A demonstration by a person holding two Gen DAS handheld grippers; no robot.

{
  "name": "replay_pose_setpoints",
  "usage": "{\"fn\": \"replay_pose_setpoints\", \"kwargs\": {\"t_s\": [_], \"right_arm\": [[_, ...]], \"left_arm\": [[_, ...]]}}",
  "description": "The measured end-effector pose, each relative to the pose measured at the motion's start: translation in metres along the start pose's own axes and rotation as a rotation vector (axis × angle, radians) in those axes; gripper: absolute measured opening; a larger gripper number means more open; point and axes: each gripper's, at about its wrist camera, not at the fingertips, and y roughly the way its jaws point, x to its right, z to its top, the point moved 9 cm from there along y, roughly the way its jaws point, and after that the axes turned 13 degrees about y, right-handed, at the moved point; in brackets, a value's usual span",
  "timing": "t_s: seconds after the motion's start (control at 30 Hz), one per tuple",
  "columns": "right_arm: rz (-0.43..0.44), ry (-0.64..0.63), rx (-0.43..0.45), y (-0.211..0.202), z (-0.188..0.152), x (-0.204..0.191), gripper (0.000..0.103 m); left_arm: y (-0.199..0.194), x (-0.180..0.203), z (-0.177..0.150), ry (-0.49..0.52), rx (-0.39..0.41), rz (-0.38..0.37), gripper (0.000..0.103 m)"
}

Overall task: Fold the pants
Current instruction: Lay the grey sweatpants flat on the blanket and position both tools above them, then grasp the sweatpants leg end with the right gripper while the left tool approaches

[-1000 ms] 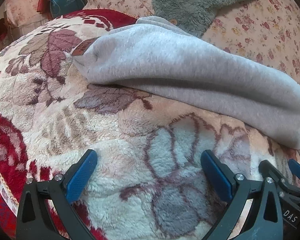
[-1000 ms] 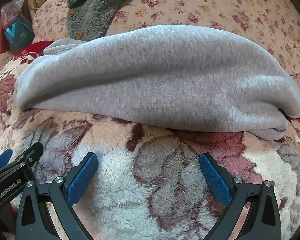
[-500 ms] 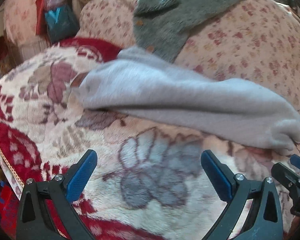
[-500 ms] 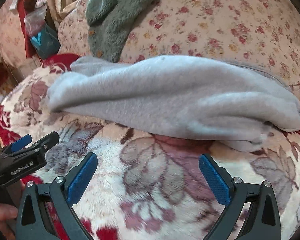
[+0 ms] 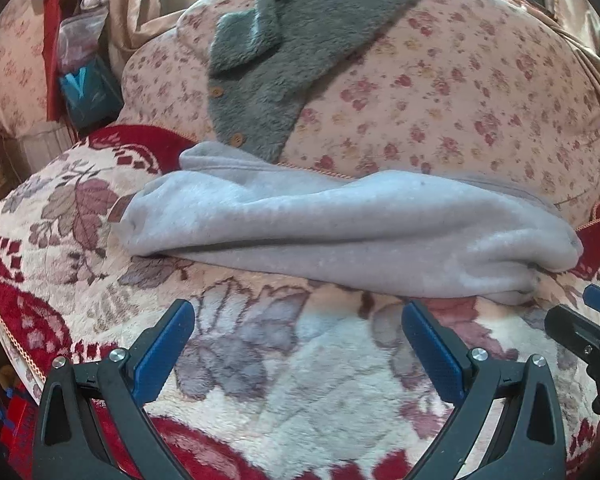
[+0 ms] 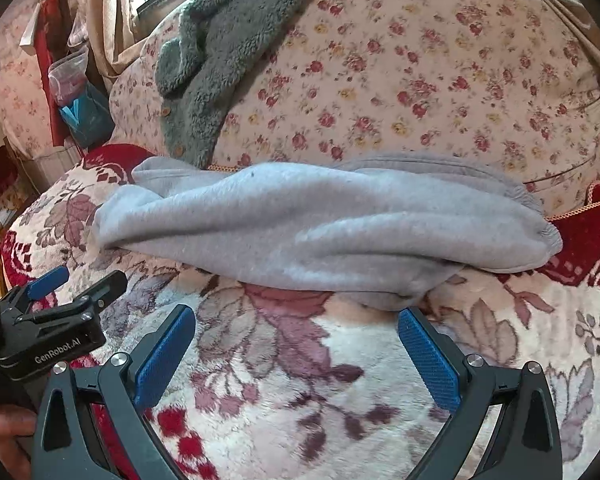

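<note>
The light grey pants [image 5: 340, 232] lie folded into a long bundle across the flowered plush blanket [image 5: 260, 360]; they also show in the right wrist view [image 6: 320, 232]. My left gripper [image 5: 298, 344] is open and empty, hovering over the blanket in front of the pants, apart from them. My right gripper [image 6: 296, 344] is open and empty, also in front of the pants, its right pad close to the bundle's lower edge. Each gripper shows at the edge of the other's view: the right one [image 5: 588, 332] and the left one [image 6: 56, 304].
A floral cushion [image 5: 440, 92] rises behind the pants with a grey fleece jacket [image 5: 284, 56] draped over it. A blue bag [image 5: 84, 92] and red items stand at the far left. The blanket's edge drops off at the left [image 5: 8, 336].
Both grippers have pulled back and up from the pants, so the whole bundle and the cushion behind it now show. The pants have not moved. Both grippers stay open.
</note>
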Motion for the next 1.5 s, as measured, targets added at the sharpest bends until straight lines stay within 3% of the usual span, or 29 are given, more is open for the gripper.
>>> {"fn": "replay_pose_setpoints", "kwargs": {"t_s": [0.53,0.87,1.17,1.33,1.5], "right_arm": [[-0.053,0.051,0.001,-0.007,0.010,0.051,0.103],[-0.077,0.005,-0.012,0.014,0.025,0.061,0.103],[-0.030,-0.097,-0.020,0.040,0.066,0.043,0.103],[0.097,-0.190,-0.075,0.065,0.086,0.005,0.103],[0.140,-0.341,-0.107,0.102,0.094,-0.024,0.103]], "left_arm": [[-0.002,0.020,0.009,0.017,0.012,-0.033,0.103],[0.029,-0.026,0.023,0.009,0.005,-0.028,0.103],[0.063,-0.047,0.058,0.020,-0.003,-0.072,0.103],[0.083,-0.041,0.075,0.041,-0.014,-0.119,0.103],[0.095,-0.028,0.080,0.081,-0.014,-0.177,0.103]]}}
